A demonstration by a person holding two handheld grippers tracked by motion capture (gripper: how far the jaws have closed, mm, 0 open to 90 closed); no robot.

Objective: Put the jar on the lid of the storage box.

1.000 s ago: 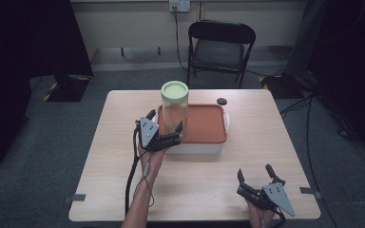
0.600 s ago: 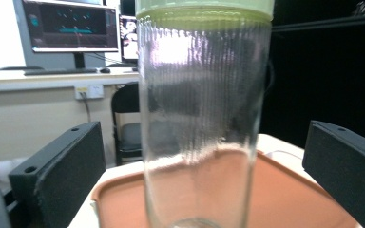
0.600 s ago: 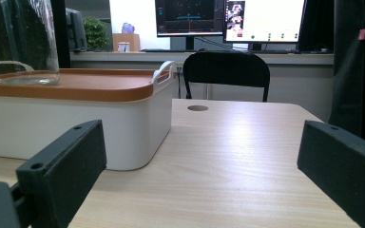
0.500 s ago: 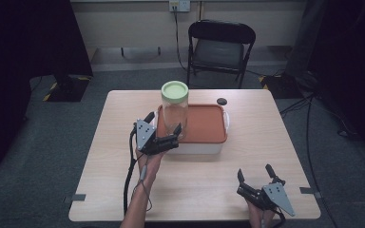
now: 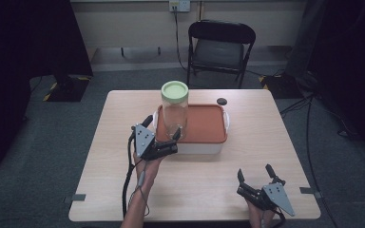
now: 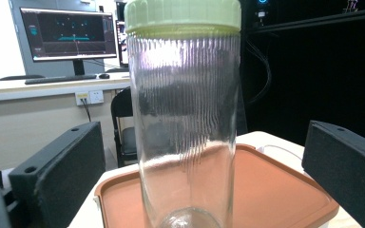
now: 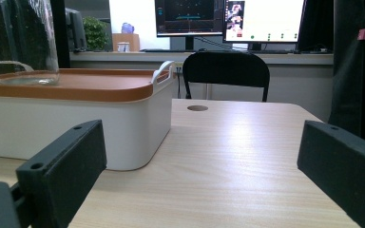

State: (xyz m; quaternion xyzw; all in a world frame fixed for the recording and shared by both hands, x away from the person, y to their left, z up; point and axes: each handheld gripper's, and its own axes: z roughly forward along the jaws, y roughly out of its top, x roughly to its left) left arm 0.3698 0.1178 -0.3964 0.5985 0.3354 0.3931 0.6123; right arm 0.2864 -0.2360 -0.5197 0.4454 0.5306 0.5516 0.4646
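Light wooden table (image 5: 266,142), white orange-lidded box (image 5: 204,142) near its centre, small dark disc (image 5: 222,101) behind.

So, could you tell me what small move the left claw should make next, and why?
Probably close the left claw on the glass jar. In the left gripper view its jaws stand open on either side of the jar, apart from the glass, with the jar centred between them. The jar stands upright on the orange lid of the white box, and the right claw rests open near the table's front edge.
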